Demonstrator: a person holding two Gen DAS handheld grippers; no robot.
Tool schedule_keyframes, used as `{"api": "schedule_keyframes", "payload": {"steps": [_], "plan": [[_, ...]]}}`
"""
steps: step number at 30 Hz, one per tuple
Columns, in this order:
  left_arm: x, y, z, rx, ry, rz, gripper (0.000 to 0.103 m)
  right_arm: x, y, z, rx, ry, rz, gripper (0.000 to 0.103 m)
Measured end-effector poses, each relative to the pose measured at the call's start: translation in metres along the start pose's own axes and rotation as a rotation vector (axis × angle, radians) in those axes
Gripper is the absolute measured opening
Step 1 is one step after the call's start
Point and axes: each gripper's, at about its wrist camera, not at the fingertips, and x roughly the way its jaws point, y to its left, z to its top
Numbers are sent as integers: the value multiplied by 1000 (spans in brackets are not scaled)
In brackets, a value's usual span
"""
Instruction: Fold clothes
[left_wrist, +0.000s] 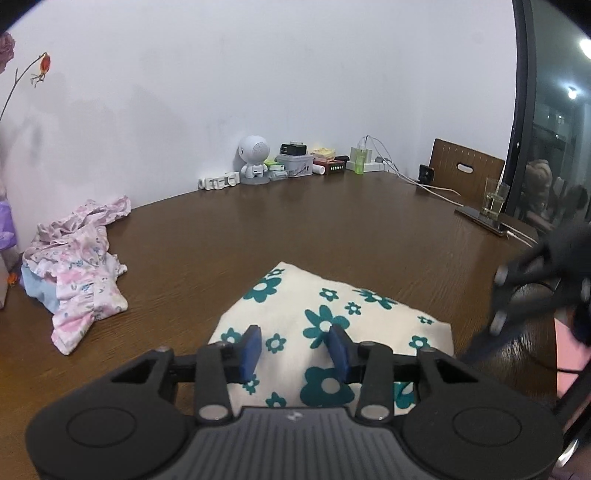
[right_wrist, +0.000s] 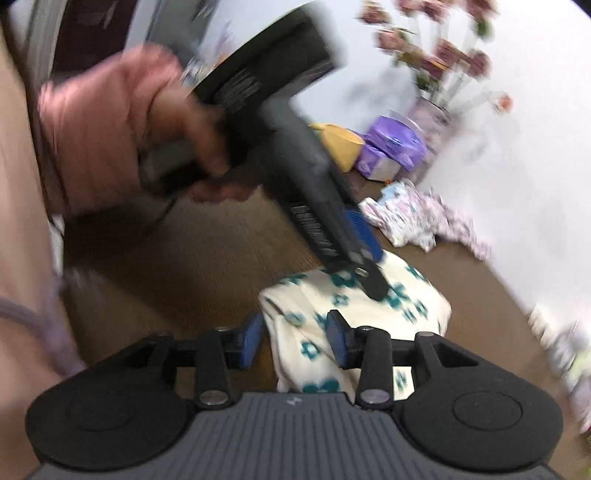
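While the cream cloth with teal flowers (left_wrist: 332, 325) lies as a compact, roughly squared bundle on the brown table (left_wrist: 258, 229), both tongs hang over it with nothing between their pads. The left gripper (left_wrist: 295, 350) stands wide, the bundle directly under and just ahead of its blue fingertips (left_wrist: 251, 350). The right gripper (right_wrist: 295, 341) is likewise parted and empty, its tips over the bundle's near edge; that view is badly blurred, so the cloth's edges there are hard to read.

Such a bundle fits either a garment folded and about to be set aside, or one with another fold yet to come, and I cannot say which. Whichever it is, I judge that good handling means taking the cloth by a full edge, not a single layer, pinching through all the layers at two spread points so it does not slump open, and keeping both tongs level. Soft fabric like this will likely sag between the grips.

Counted: two grippers, one folded flowered cloth, and one loose heap of pink-patterned clothes (left_wrist: 81, 266) well off to the left of the left gripper, near the wall; how many garments make up that heap I cannot tell. A hand (right_wrist: 192, 147) in a pink sleeve holds the left gripper.
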Motion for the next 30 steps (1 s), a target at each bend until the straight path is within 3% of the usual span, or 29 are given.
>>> {"api": "schedule_keyframes", "payload": {"steps": [4, 7, 9, 12, 17, 22, 24, 27, 30], "plan": [[-2, 0, -7, 2, 10, 9, 39, -30, -44, -14, 285, -88, -10, 40], [-3, 1, -9, -7, 17, 15, 39, -21, -68, -23, 405, -102, -97, 39], [-4, 1, -10, -10, 21, 18, 39, -8, -76, -28, 461, -97, -85, 39], [-4, 1, -12, -11, 30, 21, 39, 0, -73, -33, 465, -80, -90, 29], [-10, 2, -6, -13, 18, 7, 39, 12, -68, -40, 470, -51, -98, 28], [-3, -9, 31, 118, -6, -24, 39, 25, -64, -47, 475, -22, -107, 28], [14, -14, 45, 171, 29, -49, 37, 26, -60, -45, 466, -20, -117, 28], [43, -17, 52, 225, 112, -58, 20, 23, -57, -46, 470, -24, -124, 29], [62, -19, 43, 268, 175, -49, 20, 17, -55, -48, 482, -33, -125, 29]]}}
